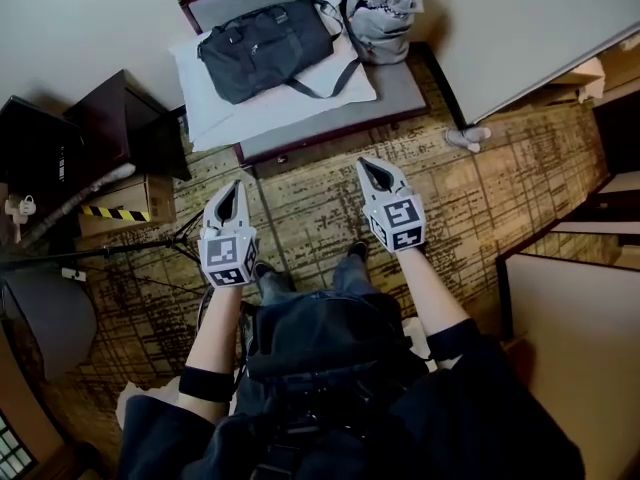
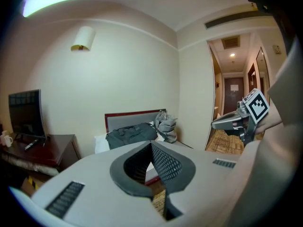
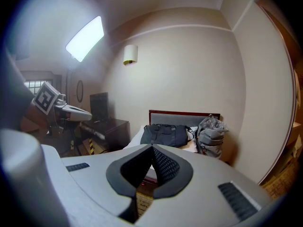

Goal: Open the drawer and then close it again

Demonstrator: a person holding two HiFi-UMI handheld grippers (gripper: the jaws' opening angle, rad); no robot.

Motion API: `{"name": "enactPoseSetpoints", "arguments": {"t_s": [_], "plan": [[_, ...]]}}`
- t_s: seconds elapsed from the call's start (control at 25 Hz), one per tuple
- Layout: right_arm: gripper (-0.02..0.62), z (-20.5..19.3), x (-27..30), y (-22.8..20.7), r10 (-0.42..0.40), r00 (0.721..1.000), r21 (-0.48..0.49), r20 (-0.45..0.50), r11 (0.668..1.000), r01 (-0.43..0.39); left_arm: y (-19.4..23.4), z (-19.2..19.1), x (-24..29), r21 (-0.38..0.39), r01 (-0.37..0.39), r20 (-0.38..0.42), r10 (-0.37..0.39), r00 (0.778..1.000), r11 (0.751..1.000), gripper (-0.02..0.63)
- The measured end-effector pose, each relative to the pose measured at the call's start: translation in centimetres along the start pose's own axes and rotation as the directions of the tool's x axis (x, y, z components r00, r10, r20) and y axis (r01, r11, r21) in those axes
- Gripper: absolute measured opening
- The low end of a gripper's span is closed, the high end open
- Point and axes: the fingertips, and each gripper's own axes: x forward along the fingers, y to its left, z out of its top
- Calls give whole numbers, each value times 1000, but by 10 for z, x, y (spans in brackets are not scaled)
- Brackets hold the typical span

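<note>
Cannot make out the drawer in any view. Dark wooden bench (image 1: 118,118) at far left of the head view, against the wall, its front too dark to read. Well apart from both pairs of fingers, off to the left of the left gripper (image 1: 233,190).

Left gripper and right gripper (image 1: 372,171) side by side above the patterned carpet (image 1: 330,208), ahead of the person's knees, both aimed toward the bed (image 1: 400,93) rather than the bench. Fingers of each pressed together at the tips, pinching nothing; plain in both gripper views.

Only print in view: black-and-white square markers on each gripper's cube. Yellow-and-black striped tape across a cardboard box (image 1: 120,211) on the floor just beside the bench.

On the bed: black duffel bag (image 1: 265,48) lying on a white pillow (image 1: 200,103), grey backpack (image 1: 380,13) just beside it. White slippers (image 1: 468,138) on the carpet near the bed's right corner.

Only in the left gripper view: TV (image 2: 23,112) on the bench, white mug (image 2: 6,139) and remote (image 2: 29,145) in front of it, wall lamp (image 2: 83,38) above the bed, open doorway (image 2: 232,93) at right with the right gripper before it.

Only in the right gripper view: window (image 3: 35,85) behind the left gripper, at far left.

Only in the head view: jeans (image 1: 330,318), shoes, box and slippers.
</note>
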Motion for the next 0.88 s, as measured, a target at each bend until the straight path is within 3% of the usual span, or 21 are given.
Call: {"name": "enactPoseSetpoints", "arguments": {"t_s": [0.88], "plan": [[4,-33,-8,0,-29,999,42,-35,999,30,-18,-12,1,20,57,-7,-56,998,998,5]]}}
